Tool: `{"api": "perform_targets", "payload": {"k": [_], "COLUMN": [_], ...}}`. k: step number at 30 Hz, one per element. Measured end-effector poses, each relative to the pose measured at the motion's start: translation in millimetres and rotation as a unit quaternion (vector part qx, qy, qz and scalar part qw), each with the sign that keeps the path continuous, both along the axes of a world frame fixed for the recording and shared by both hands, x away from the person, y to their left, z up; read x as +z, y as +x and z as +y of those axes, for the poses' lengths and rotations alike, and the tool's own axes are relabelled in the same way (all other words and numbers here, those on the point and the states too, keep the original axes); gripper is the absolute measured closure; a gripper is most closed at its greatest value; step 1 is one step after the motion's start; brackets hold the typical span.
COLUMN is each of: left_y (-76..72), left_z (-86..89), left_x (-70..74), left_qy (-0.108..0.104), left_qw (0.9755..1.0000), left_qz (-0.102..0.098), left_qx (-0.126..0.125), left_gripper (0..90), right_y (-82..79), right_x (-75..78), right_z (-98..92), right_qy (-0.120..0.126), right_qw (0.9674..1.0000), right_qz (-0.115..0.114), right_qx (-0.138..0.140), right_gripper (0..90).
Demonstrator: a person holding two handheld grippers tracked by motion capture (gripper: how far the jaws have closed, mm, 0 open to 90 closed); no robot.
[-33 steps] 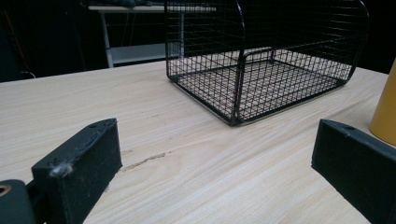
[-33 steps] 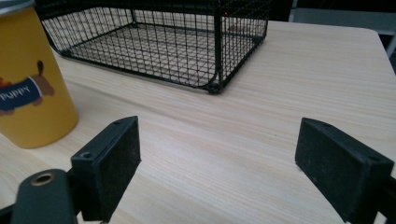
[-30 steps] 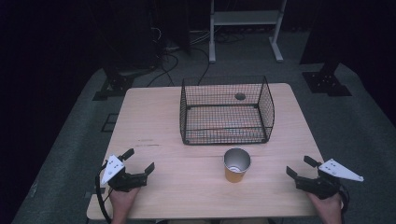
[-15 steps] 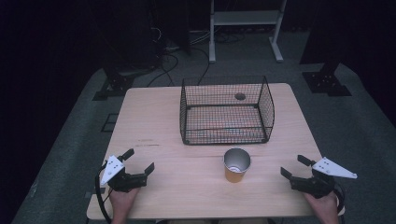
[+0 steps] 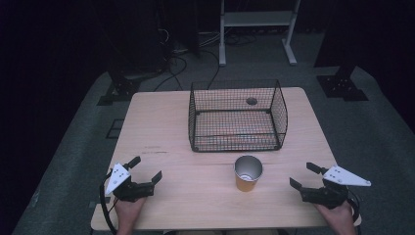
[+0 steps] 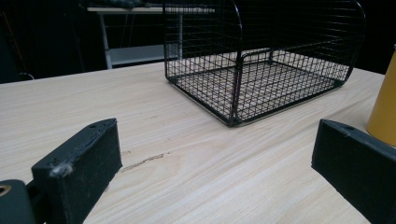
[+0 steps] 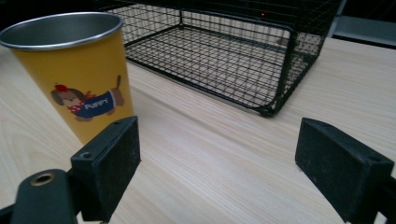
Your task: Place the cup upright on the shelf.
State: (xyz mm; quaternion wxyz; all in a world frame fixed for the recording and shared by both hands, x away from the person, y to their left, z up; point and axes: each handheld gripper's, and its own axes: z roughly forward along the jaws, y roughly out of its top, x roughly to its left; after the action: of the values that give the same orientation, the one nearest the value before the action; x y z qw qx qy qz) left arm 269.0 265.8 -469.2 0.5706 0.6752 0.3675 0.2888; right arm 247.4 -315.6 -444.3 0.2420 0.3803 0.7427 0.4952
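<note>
A yellow metal cup (image 5: 248,173) with a cartoon dog printed on it (image 7: 74,67) stands upright on the wooden table (image 5: 161,125), just in front of a black wire basket (image 5: 237,116). My left gripper (image 5: 145,169) rests open near the table's front left corner, nothing between its jaws; the cup's edge (image 6: 385,112) shows at the right of the left gripper view. My right gripper (image 5: 304,176) is open at the front right, to the right of the cup and apart from it.
The wire basket (image 6: 261,60) has nothing in it and sits at the table's middle back. A small round hole (image 5: 251,101) marks the tabletop behind it. Dark floor, cables and a white stand (image 5: 257,19) lie beyond the table.
My right gripper has slid left toward the cup over the last second. The left gripper, cup and basket have stayed put.
</note>
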Motion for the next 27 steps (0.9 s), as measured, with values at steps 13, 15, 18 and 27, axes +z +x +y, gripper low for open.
{"api": "perform_targets", "payload": {"k": [13, 15, 18, 27], "left_y": [-0.2, -0.2, -0.2, -0.3], "left_z": [-0.2, -0.1, -0.2, -0.3], "left_x": [0.0, 0.0, 0.0, 0.0], "left_qy": [0.000, 0.000, 0.000, 0.001], "left_qw": [1.0000, 1.0000, 1.0000, 1.0000], "left_qz": [0.000, 0.000, 0.000, 0.000], "left_qx": [0.000, 0.000, 0.000, 0.000], "left_gripper": [0.8, 0.8, 0.8, 0.8], "right_y": [3.0, 3.5, 4.9, 7.0], "right_x": [10.0, 10.5, 11.6, 15.0], "right_z": [19.5, 20.6, 24.0, 34.7], "right_qy": [-0.018, -0.019, -0.022, -0.026], "right_qw": [0.9988, 0.9987, 0.9982, 0.9958], "right_qz": [0.001, 0.000, 0.003, 0.001], "right_qx": [0.046, 0.048, 0.056, 0.087], "right_gripper": [13.4, 13.4, 13.3, 13.1]}}
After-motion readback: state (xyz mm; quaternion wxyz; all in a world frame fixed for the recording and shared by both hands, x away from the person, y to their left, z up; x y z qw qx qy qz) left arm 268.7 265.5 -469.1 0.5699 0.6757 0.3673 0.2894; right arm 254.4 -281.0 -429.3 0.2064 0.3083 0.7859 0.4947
